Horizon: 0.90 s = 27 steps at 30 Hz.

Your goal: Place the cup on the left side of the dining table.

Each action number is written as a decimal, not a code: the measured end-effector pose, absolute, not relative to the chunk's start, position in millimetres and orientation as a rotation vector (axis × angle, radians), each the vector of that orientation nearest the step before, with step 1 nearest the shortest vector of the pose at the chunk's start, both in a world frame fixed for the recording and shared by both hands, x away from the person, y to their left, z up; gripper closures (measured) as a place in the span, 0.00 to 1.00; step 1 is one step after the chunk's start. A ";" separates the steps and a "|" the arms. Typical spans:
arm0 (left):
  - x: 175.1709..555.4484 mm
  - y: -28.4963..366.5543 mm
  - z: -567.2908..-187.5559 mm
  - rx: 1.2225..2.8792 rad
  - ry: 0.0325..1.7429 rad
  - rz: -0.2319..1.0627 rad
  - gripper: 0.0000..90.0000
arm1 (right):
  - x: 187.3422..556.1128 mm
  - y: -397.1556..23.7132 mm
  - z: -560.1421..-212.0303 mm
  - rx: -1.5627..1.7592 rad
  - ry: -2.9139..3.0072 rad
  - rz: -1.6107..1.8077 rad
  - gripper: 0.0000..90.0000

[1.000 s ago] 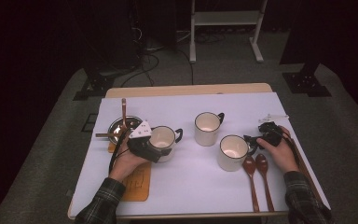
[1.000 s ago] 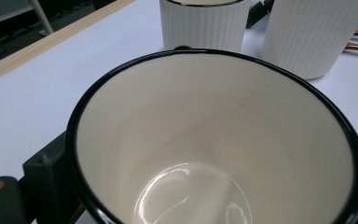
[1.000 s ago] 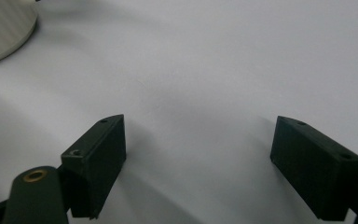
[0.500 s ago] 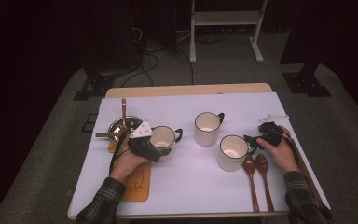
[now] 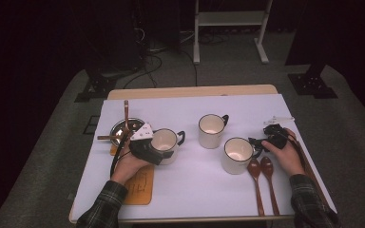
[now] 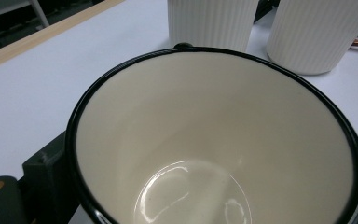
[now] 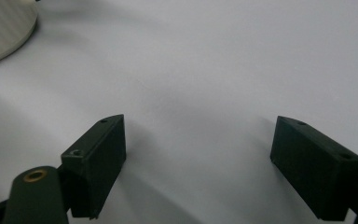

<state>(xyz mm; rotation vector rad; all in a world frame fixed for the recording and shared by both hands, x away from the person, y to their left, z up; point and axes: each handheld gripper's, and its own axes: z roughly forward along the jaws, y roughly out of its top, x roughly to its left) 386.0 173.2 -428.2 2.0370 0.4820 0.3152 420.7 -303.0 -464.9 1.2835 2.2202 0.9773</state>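
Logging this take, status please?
Left gripper around left mug, mug empty. Right gripper open over bare tablecloth. Nothing obstructing.

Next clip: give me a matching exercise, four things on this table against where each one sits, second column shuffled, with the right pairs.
Things
1. left claw
2. right claw
3. two wooden spoons
4. orange board

Places or states
A. lying side by side near the person's right hand
B. flat under the person's left wrist
C. around the left-hand mug
D. open over bare white tabletop

Pairs: 1-C, 2-D, 3-A, 4-B
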 end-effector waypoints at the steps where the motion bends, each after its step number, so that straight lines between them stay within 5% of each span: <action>1: 385.9 173.5 -428.1 2.040 0.481 0.315 0.04 | 420.7 -303.1 -464.9 1.283 2.220 0.977 0.19; 27: 381.7 177.4 -424.3 2.018 0.533 0.334 0.00 | 420.7 -303.0 -464.9 1.283 2.220 0.977 0.19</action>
